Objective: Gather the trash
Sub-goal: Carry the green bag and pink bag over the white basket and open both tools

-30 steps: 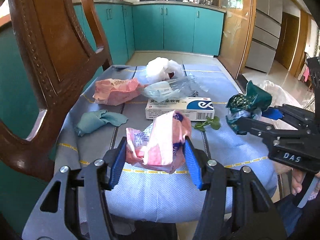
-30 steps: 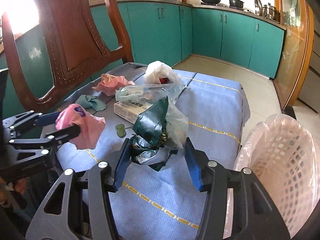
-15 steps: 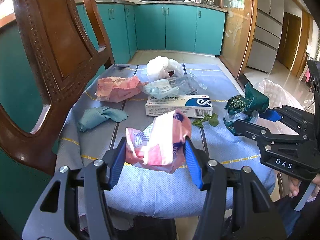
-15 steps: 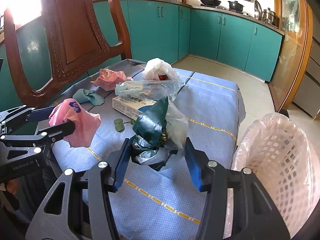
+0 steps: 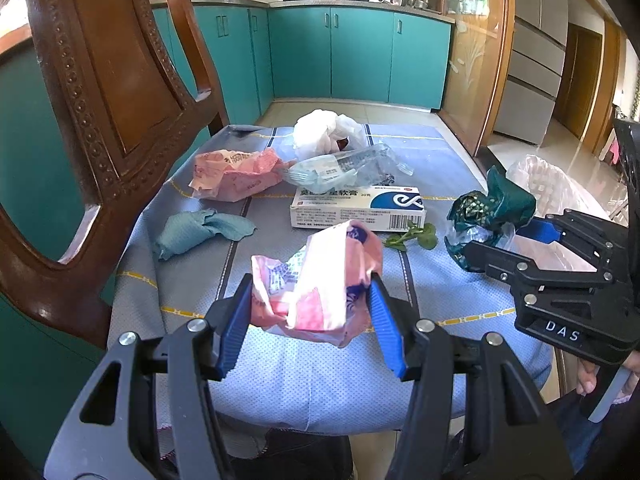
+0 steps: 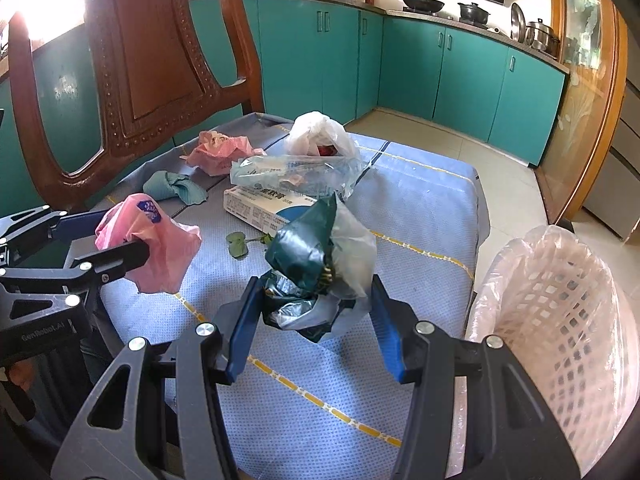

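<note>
Both loads have lifted slightly: left tool (image 5: pixel 308 312) stays clamped on the pink wrapper (image 5: pixel 320 276), right tool (image 6: pixel 316 324) on the green bag (image 6: pixel 316 256), ready for the basket (image 6: pixel 560 320).

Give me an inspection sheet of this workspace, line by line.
Surface: table under a blue cloth.
Job's things: pink wrapper in left gripper; green bag in right gripper; lined bin beside the table.
Clutter: box, clear bag, white bag, second pink wrapper, teal cloth, leaf sprig.
Grippers: both shut on trash, lifted off the cloth.
Cables: nothing seen.
Surroundings: wooden chair, teal cabinets.
</note>
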The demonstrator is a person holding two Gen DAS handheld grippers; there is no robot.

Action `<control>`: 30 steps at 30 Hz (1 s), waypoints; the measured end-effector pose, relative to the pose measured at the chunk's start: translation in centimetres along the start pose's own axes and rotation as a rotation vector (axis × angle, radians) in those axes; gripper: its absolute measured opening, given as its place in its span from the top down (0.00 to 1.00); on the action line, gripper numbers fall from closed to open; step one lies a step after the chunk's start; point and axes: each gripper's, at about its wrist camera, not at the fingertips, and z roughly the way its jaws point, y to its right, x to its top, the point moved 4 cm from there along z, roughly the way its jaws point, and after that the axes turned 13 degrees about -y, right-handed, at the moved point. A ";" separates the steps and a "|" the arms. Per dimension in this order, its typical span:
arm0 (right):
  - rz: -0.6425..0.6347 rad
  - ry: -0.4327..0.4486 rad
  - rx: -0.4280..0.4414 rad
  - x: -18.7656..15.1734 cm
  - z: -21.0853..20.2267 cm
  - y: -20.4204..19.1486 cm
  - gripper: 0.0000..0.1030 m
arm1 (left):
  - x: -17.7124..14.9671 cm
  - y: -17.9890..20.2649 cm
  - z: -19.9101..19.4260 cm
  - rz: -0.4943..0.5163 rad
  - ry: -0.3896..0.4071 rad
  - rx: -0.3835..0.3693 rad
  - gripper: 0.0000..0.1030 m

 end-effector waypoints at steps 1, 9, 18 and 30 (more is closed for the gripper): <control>-0.002 -0.002 -0.003 0.0 0.1 -0.1 0.49 | 0.0 0.0 0.1 0.001 -0.004 -0.002 0.45; -0.017 -0.011 -0.012 0.0 0.4 -0.5 0.49 | -0.2 -0.1 0.4 -0.002 -0.012 -0.002 0.45; -0.021 -0.015 -0.018 -0.1 0.5 -0.6 0.49 | -0.3 -0.1 0.5 -0.003 -0.019 -0.004 0.45; -0.029 -0.010 -0.029 -0.2 0.4 -0.8 0.49 | -0.4 -0.2 0.1 -0.014 -0.001 0.006 0.45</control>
